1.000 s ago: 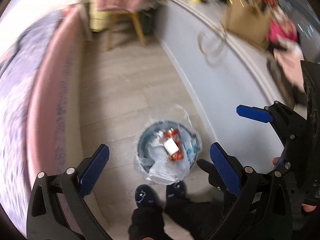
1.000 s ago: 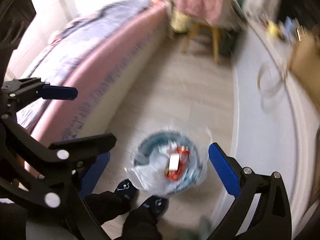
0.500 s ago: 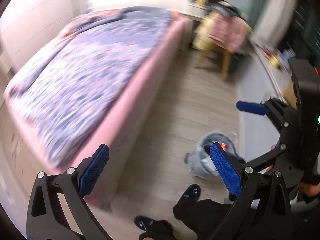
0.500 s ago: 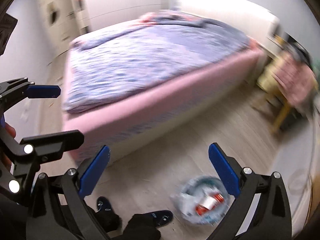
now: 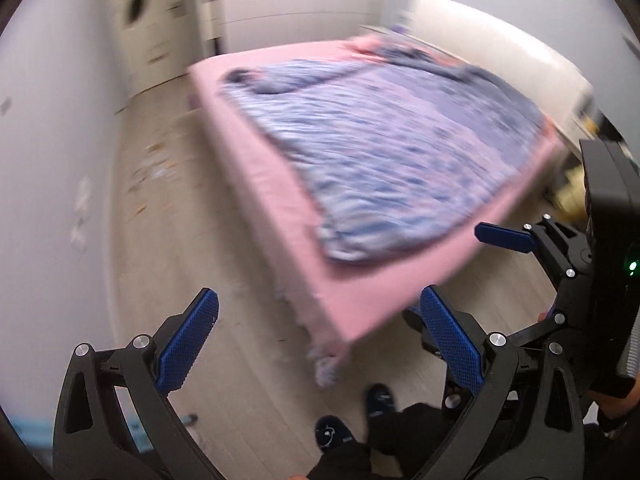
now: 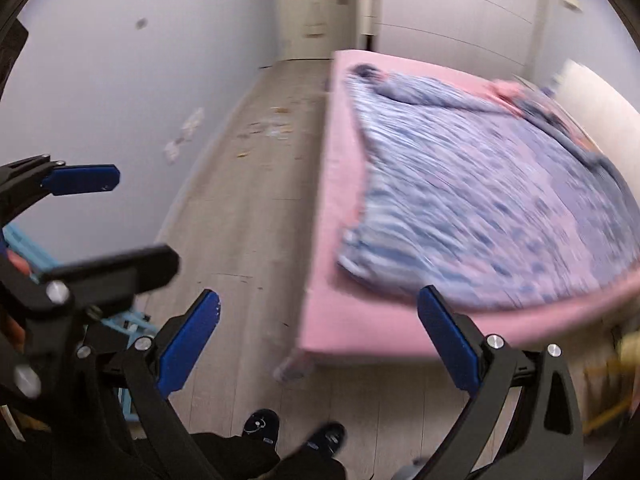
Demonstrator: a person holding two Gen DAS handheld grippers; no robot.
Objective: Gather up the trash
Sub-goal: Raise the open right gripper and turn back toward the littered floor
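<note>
Left gripper (image 5: 316,344): two blue-padded fingers spread wide apart, nothing between them; held above the floor near the foot corner of the bed.
Right gripper (image 6: 318,344): two blue-padded fingers likewise wide apart, empty; seen in the left wrist view at the right edge, beside the left gripper.
Left gripper in right wrist view (image 6: 80,216): at the left edge, one blue pad and one black finger visible, apart.
Hands: fingertips of one hand just visible behind the left gripper's frame at the left edge of the right wrist view; blurred.
Feet: two dark slippers (image 5: 356,420) on the floor at the bottom edge, below both grippers; dark trouser legs above them.
Floor (image 6: 248,220): pale wood planks, a strip running between the wall and the bed's long side.
Trash (image 6: 272,130): small scattered scraps on the far stretch of floor, near the bed's far corner and close to the wall; count impossible to tell through blur, several at least; well apart from both grippers.
Bed (image 5: 352,300): one, pink base, foot corner nearest the grippers.
Blanket (image 5: 392,152): one, blue-and-lilac patterned, spread over the bed top, one edge reaching the foot edge.
Headboard (image 5: 496,52): one, white, at the far right edge of the bed.
Light-blue frame (image 6: 132,320): one, by the wall behind the left gripper; kind unclear.
Wall (image 6: 120,80): pale, a few small marks or plates on it.
</note>
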